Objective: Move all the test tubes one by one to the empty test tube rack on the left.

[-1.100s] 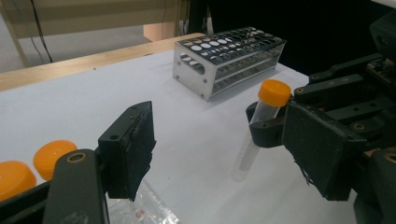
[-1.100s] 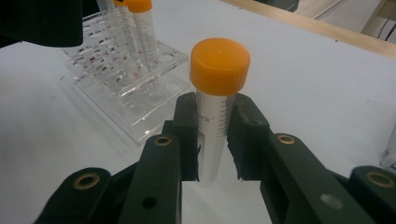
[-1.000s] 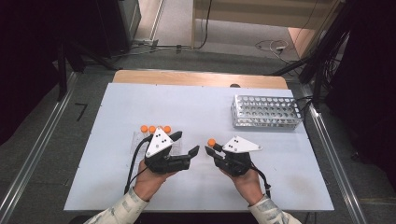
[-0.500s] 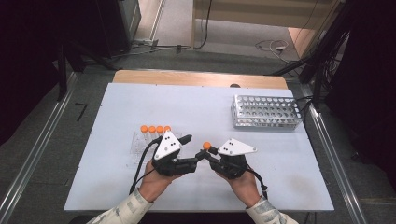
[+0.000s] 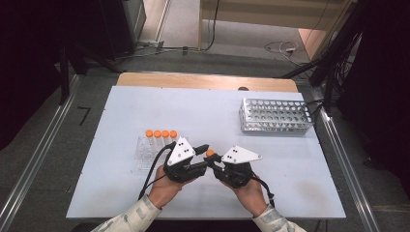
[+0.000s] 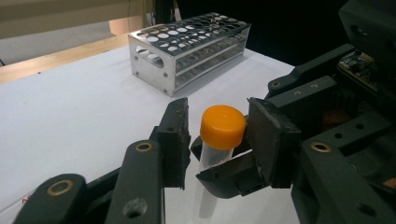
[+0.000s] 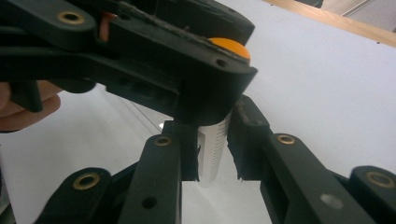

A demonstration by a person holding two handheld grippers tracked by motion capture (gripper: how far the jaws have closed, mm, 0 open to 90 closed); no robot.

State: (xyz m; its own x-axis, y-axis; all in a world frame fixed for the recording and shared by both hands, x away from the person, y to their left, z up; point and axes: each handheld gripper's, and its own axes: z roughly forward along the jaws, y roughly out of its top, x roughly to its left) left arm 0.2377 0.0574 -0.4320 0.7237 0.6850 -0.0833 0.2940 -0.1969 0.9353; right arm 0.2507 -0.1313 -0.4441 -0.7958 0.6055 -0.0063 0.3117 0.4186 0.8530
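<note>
A clear tube with an orange cap (image 5: 210, 153) stands upright between my two grippers near the table's front. My right gripper (image 7: 212, 149) is shut on the tube's graduated body (image 7: 214, 154). My left gripper (image 6: 219, 135) reaches in from the left, and its jaws have just been closing with the orange cap (image 6: 223, 126) between them. One pad (image 6: 268, 135) sits at the cap's edge, and a slim gap shows at the other pad (image 6: 176, 135). In the high view the left gripper (image 5: 204, 155) and the right gripper (image 5: 216, 162) meet tip to tip.
Several more orange-capped tubes (image 5: 159, 134) lie side by side just behind the left gripper. A metal tube rack (image 5: 275, 116) stands at the back right, also seen as a metal rack (image 6: 187, 46). A wooden edge (image 5: 208, 79) borders the white table's (image 5: 121, 116) far side.
The left gripper has swung right, away from the lying tubes, to the tube held by the right gripper. Its jaws have narrowed around the orange cap. The right gripper has barely moved.
</note>
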